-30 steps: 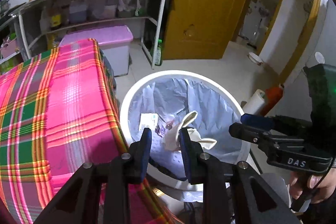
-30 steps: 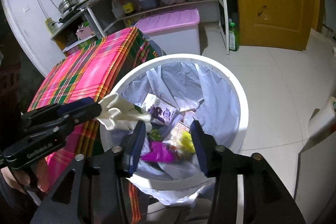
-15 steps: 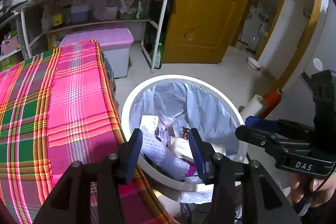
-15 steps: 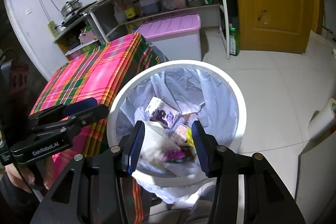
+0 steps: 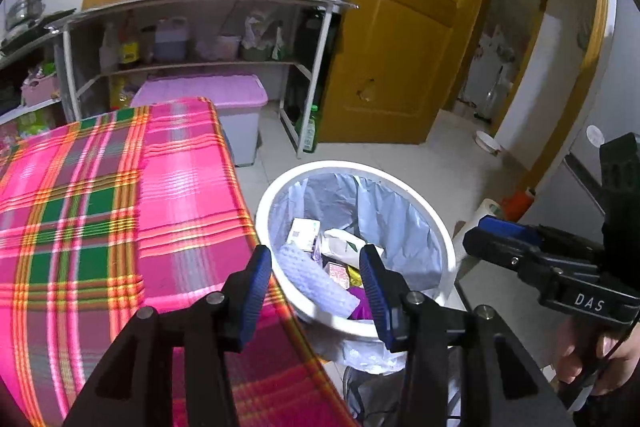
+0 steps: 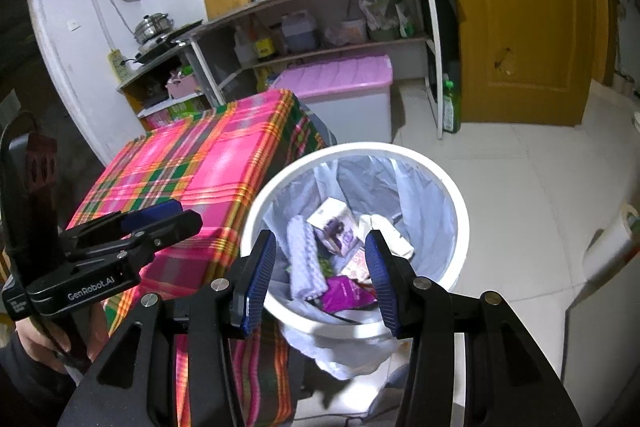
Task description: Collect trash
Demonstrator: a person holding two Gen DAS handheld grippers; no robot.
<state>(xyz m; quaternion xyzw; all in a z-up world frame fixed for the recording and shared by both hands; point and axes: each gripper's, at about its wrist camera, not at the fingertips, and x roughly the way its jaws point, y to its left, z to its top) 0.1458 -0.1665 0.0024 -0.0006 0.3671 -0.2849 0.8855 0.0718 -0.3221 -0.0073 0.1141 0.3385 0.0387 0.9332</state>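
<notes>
A white trash bin [image 5: 436, 227] with a pale blue liner stands on the floor beside the table; it also shows in the right wrist view [image 6: 460, 211]. Inside lie a small carton [image 6: 334, 225], a white glove [image 6: 390, 235], a purple wrapper [image 6: 344, 293] and a pale knitted cloth [image 6: 304, 263]. My left gripper [image 5: 316, 287] is open and empty above the bin's near rim. My right gripper [image 6: 320, 275] is open and empty over the bin.
A table with a pink plaid cloth [image 5: 100, 211] is left of the bin. Behind stand a shelf unit [image 5: 200, 27], a pink-lidded storage box [image 5: 216, 99], a green bottle [image 5: 310, 131] and a yellow door [image 5: 400, 47]. A paper roll [image 6: 612, 247] is on the floor at right.
The white glove held in my left gripper has dropped into the bin. My left gripper has opened and both grippers have pulled back a little from the bin.
</notes>
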